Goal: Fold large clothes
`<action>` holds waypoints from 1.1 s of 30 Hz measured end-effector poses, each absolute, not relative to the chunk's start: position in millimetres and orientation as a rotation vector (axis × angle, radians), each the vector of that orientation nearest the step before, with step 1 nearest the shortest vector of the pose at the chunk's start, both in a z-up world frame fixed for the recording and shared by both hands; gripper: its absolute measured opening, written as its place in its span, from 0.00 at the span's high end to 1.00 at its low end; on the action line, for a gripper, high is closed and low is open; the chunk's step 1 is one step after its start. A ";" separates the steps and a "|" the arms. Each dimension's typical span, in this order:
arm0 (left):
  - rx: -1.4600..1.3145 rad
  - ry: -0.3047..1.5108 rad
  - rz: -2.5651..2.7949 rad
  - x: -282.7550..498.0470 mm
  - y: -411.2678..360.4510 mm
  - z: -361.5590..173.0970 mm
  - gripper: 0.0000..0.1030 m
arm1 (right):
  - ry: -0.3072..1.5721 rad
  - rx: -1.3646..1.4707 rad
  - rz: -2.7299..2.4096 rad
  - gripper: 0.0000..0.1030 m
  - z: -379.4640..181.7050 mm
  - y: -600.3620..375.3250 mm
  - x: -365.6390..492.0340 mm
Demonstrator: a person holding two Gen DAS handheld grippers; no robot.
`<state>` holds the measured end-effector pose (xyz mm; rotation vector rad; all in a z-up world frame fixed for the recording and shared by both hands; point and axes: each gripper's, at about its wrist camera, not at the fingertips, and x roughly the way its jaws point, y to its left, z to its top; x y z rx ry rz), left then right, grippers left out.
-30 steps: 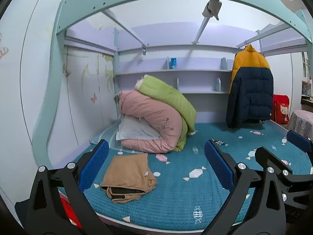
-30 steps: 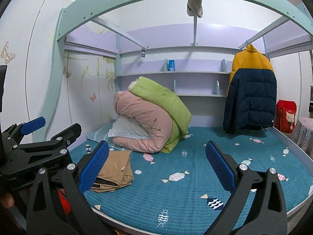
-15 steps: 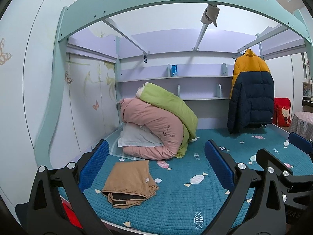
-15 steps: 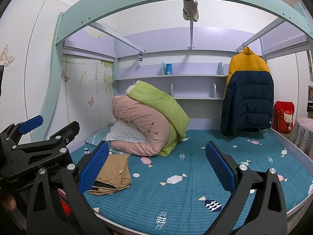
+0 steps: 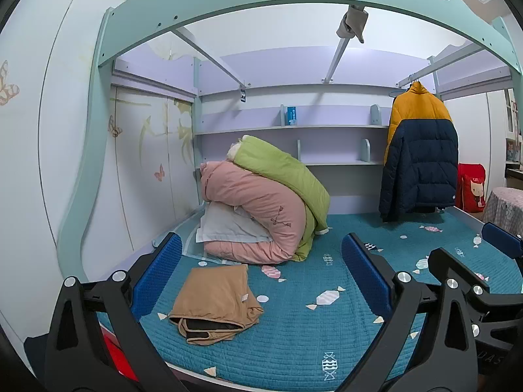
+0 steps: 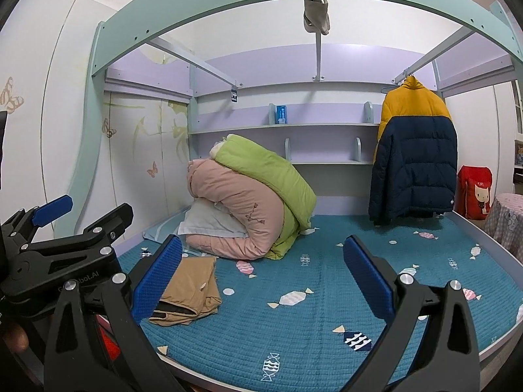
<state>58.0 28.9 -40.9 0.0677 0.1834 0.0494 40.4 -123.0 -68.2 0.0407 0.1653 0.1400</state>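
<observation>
A folded tan garment (image 5: pixel 215 300) with a dark lining lies on the teal bed cover (image 5: pixel 294 336) near the front left edge; it also shows in the right wrist view (image 6: pixel 189 289). My left gripper (image 5: pixel 261 274) is open and empty, held off the bed's front edge, above and short of the garment. My right gripper (image 6: pixel 261 277) is open and empty, to the right of the garment. A yellow and navy puffer jacket (image 5: pixel 418 156) hangs from a rail at the back right.
A rolled pink and green quilt (image 5: pixel 261 209) with a white pillow sits at the back left. A red bag (image 5: pixel 470 187) and a cloth-covered stool (image 5: pixel 506 209) stand at the far right. Shelves line the back wall. The bed frame arches overhead.
Both grippers have drawn back and tilted up slightly, so the bed and garment sit lower in view. Both remain open and empty. The garment has not moved.
</observation>
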 end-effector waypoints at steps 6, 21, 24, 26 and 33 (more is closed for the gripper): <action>0.067 0.182 0.053 56.4 28.1 -42.0 0.05 | 0.165 0.043 0.139 0.07 -67.6 -122.0 39.4; 0.066 0.181 0.056 54.7 28.2 -42.9 0.05 | 0.168 0.046 0.137 0.07 -67.5 -120.6 38.2; 0.066 0.181 0.055 55.0 28.6 -42.9 0.05 | 0.169 0.046 0.135 0.07 -67.6 -120.1 37.9; 0.065 0.182 0.054 55.3 28.6 -43.2 0.05 | 0.167 0.044 0.134 0.07 -67.4 -119.4 37.5; 0.062 0.185 0.059 54.9 28.6 -42.8 0.05 | 0.167 0.043 0.132 0.07 -67.7 -116.7 36.1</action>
